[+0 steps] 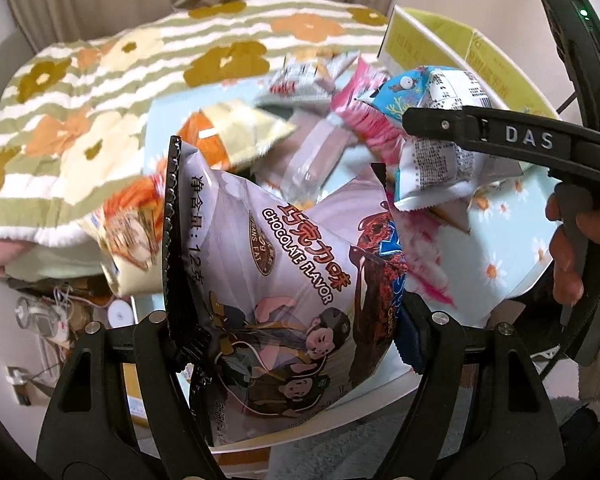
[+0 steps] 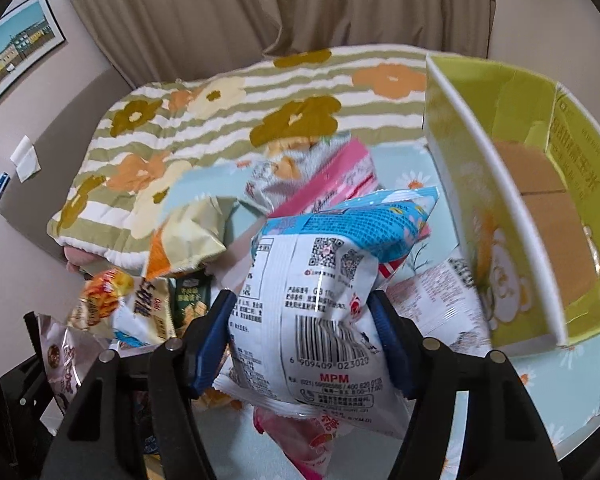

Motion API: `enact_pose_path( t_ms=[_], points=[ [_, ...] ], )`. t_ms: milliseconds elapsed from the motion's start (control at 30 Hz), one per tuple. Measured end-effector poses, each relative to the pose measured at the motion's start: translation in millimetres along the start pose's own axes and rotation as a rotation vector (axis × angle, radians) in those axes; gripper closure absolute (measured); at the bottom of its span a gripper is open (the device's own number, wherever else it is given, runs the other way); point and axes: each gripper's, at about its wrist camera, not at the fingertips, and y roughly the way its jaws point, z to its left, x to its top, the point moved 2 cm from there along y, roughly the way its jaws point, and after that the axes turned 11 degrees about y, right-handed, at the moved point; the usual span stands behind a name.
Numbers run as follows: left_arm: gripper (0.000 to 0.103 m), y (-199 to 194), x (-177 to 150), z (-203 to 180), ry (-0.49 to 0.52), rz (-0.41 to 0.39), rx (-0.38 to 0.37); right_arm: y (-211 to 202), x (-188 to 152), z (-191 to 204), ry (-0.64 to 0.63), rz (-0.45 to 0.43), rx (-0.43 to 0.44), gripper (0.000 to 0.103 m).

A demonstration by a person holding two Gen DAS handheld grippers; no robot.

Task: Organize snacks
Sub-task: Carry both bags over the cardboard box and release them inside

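A pale chocolate-flavour snack bag [image 1: 284,280] is clamped between the fingers of the left gripper [image 1: 288,240] at the centre of the left wrist view. A blue-and-white snack packet [image 2: 320,300] is pinched by the right gripper [image 2: 304,320] at the centre of the right wrist view, barcode side up. More snack packets [image 2: 204,232] are heaped behind, and a yellow-green box [image 2: 540,208] is seen standing open at the right of that frame.

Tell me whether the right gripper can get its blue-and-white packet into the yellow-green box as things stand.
Probably yes. The right gripper is shut on the blue-and-white packet, the yellow-green box stands open-topped just to its right, and nothing lies between.
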Motion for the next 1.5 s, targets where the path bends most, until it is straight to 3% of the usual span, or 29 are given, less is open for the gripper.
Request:
enact_pose_path(
  t_ms=[267,500,767,933,1367,1500],
  points=[
    [0.029,-28,32,-16,-0.02,-0.069,0.068,-46,22,-14,-0.028,-0.086,0.06,0.04],
    [0.029,-38,70,-48,-0.099,-0.121,0.13,-84,48,-51,-0.087,-0.144,0.132,0.04],
    [0.029,-31,133,-111,-0.188,-0.192,0.134,-116,90,-127,-0.145,-0.184,0.157,0.04],
    [0.029,-17,179,-151,-0.212,-0.208,0.083,-129,105,-171,-0.144,-0.199,0.147,0.04],
    [0.029,48,255,-213,-0.022,-0.103,0.007,-125,120,-243,-0.007,-0.19,0.063,0.04],
    [0.029,79,265,-219,0.016,-0.018,-0.03,-125,121,-257,0.048,-0.188,0.028,0.04]
  ],
)
